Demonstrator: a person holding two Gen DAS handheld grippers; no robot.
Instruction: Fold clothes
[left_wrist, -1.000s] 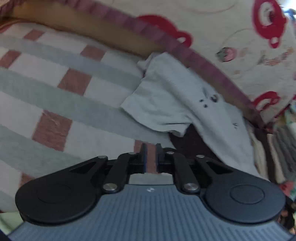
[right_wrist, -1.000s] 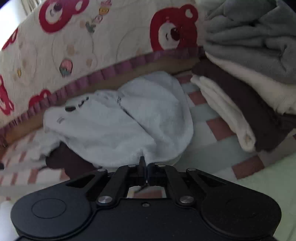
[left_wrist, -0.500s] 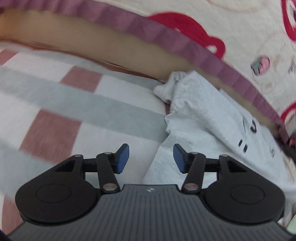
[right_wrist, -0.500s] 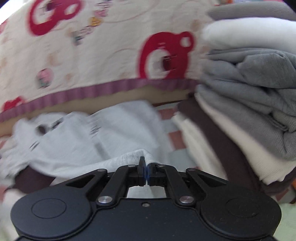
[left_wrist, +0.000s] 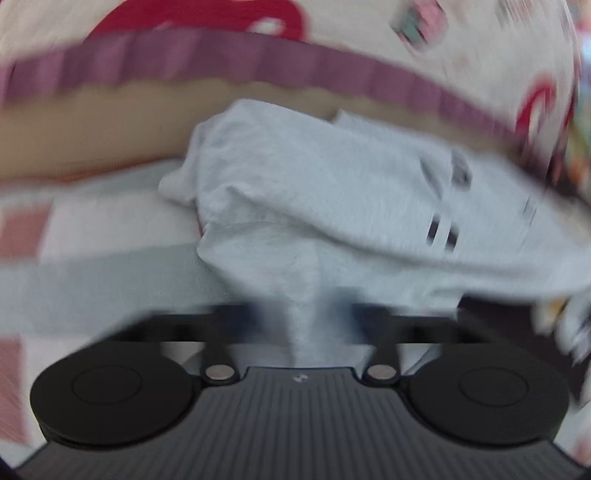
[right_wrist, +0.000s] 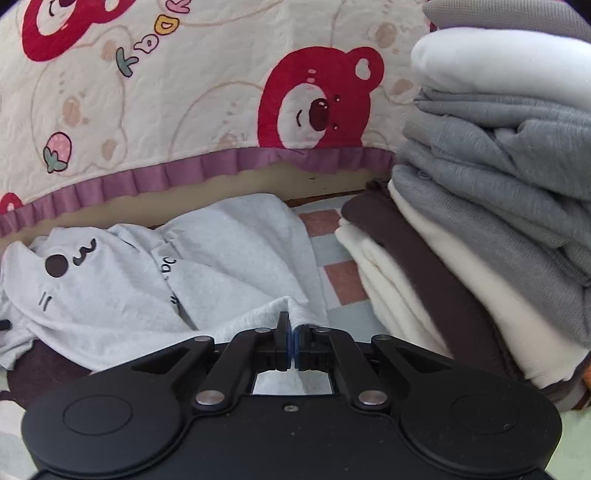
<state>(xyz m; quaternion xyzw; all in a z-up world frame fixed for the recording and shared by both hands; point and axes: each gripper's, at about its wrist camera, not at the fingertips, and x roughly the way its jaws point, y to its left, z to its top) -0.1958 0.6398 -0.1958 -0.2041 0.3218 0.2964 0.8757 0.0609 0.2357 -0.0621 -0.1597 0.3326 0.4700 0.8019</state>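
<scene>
Blur smears our left view: left gripper (left_wrist: 306, 317) straddles a fold of the light grey cotton T-shirt (left_wrist: 332, 206) mid-frame, grip unclear. Right view: right gripper (right_wrist: 293, 345) pinches its hem, bottom centre. We're gathering corners; next, lift and spread.

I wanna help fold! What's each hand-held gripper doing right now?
Left hand-held gripper: open, light grey shirt bunched between its fingers.
Right hand-held gripper: closed on the shirt's edge.

Left gripper (left_wrist: 303, 321), opened half a second ago, has been pushed onto the grey shirt (left_wrist: 332, 192) fold (blurred); cloth now between its fingers.
</scene>
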